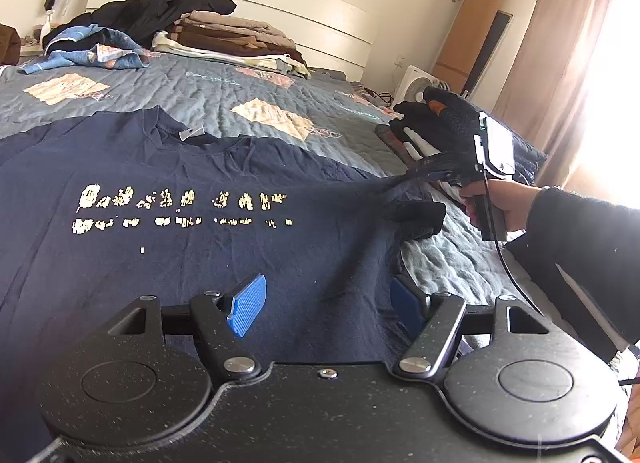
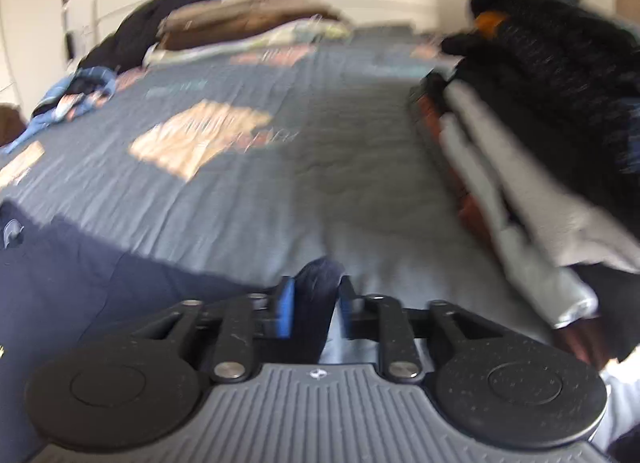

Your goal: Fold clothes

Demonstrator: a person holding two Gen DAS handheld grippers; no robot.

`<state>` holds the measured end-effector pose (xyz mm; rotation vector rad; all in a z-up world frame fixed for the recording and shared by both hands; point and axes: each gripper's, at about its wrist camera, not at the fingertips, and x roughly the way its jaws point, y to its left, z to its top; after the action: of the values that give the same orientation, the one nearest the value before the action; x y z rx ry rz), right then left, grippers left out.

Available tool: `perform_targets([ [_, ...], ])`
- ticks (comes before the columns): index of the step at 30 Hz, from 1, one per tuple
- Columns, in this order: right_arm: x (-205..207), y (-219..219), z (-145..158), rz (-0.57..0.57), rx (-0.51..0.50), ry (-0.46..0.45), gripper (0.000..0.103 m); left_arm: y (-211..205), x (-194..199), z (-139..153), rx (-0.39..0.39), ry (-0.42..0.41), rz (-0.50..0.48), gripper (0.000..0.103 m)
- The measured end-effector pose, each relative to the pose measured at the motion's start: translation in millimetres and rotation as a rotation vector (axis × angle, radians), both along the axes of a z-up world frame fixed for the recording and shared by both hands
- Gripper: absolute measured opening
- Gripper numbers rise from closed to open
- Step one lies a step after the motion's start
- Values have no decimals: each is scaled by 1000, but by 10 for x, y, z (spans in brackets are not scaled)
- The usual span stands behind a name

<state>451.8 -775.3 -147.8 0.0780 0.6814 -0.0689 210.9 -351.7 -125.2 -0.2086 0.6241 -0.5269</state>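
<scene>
The navy cotton T-shirt with cracked gold lettering (image 1: pixel 180 223) lies flat, face up, on the grey-blue quilted bedspread (image 1: pixel 224 91). It is light, limp and drapes easily; grip hems and sleeve edges. The left gripper (image 1: pixel 328 303) hovers wide open, empty. The right gripper (image 2: pixel 316 303) pinches the bunched sleeve (image 2: pixel 316 295).

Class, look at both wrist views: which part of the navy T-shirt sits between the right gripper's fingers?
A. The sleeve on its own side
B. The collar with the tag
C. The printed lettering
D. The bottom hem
A: the right gripper has a bunched sleeve of the navy T-shirt between its pads.
</scene>
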Motion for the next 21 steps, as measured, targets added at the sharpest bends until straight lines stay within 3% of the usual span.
perform_targets([
  [4, -233, -154, 331, -51, 24, -91, 42, 29, 12, 51, -12, -5, 9, 68],
  [7, -453, -10, 570, 82, 142, -92, 46, 67, 12, 100, -24, -14, 15, 68],
  [8, -554, 118, 605, 127, 155, -95, 51, 80, 6, 114, -22, -20, 18, 68],
  [10, -766, 409, 579, 197, 169, -82, 61, 118, 12, 148, -18, -28, 29, 69],
  [14, -951, 831, 210, 286, 175, 8, 64, 254, -13, 204, -25, -39, 39, 69],
  [16, -906, 892, -13, 240, 102, 76, 64, 346, -28, 238, -15, -50, 43, 70],
  [18, -809, 772, -190, 125, 53, 128, 63, 481, -38, 261, 4, -68, 47, 74],
  [21, -787, 617, -103, 30, 156, 112, 63, 733, -32, 276, 45, -97, 70, 78],
])
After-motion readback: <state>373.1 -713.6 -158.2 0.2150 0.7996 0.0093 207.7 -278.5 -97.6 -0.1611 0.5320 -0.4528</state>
